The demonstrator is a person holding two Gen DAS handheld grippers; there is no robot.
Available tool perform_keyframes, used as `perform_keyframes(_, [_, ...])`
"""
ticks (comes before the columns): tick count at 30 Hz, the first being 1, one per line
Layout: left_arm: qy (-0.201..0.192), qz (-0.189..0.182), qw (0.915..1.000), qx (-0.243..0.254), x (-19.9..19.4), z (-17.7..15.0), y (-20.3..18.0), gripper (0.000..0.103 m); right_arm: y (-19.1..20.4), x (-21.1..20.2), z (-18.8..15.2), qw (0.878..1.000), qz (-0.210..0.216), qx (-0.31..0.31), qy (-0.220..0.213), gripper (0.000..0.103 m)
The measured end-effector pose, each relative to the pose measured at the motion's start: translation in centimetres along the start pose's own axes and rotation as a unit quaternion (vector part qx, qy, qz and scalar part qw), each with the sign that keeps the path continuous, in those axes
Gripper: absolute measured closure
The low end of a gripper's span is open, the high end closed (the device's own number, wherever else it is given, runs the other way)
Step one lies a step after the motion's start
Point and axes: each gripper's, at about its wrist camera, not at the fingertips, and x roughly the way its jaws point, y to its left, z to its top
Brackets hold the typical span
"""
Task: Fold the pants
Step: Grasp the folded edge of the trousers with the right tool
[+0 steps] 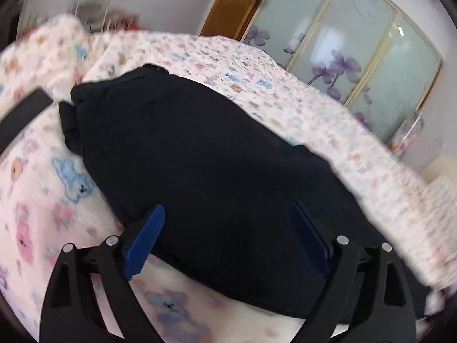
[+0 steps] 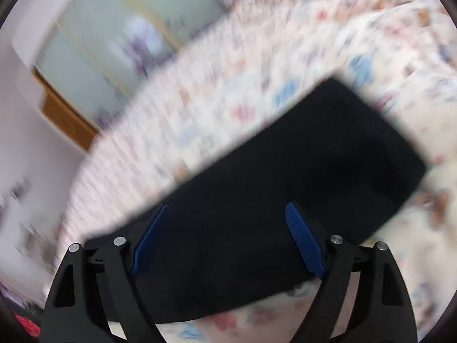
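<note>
Left wrist view: dark pants (image 1: 200, 165) on floral blanket (image 1: 42, 200), frosted flower-print doors (image 1: 357, 57) behind, both jaws released.

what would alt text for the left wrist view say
Dark folded pants lie on a pastel animal-print blanket, with the left claw open just above them, holding nothing. Frosted glass panels with purple flowers stand behind the bed.

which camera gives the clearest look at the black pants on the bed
The left wrist view: the pants are fairly sharp, with the bunched end visible. The right wrist view shows the pants only as a motion-blurred dark slab on the blanket.
</note>
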Motion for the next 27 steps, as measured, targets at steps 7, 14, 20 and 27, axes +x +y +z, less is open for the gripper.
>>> perform_keyframes(7, [0.016,0.044,0.9972,0.058,1.7,-1.0,-1.6,0.002,-8.8,-4.2,1.7,0.986,0.025,0.163,-0.034,0.048])
perform_keyframes(14, [0.017,0.047,0.997,0.06,2.2,-1.1,-1.9,0.002,-9.9,-4.0,1.1,0.99,-0.006,0.14,0.028,0.052])
perform_keyframes(20, [0.017,0.052,0.9964,0.064,2.1,-1.4,-2.2,0.002,-11.0,-3.2,0.4,0.984,-0.063,0.157,0.052,0.069])
perform_keyframes(27, [0.017,0.058,0.9958,0.069,2.2,-1.4,-2.4,0.002,-12.3,-3.2,1.0,0.979,-0.055,0.194,0.012,0.069])
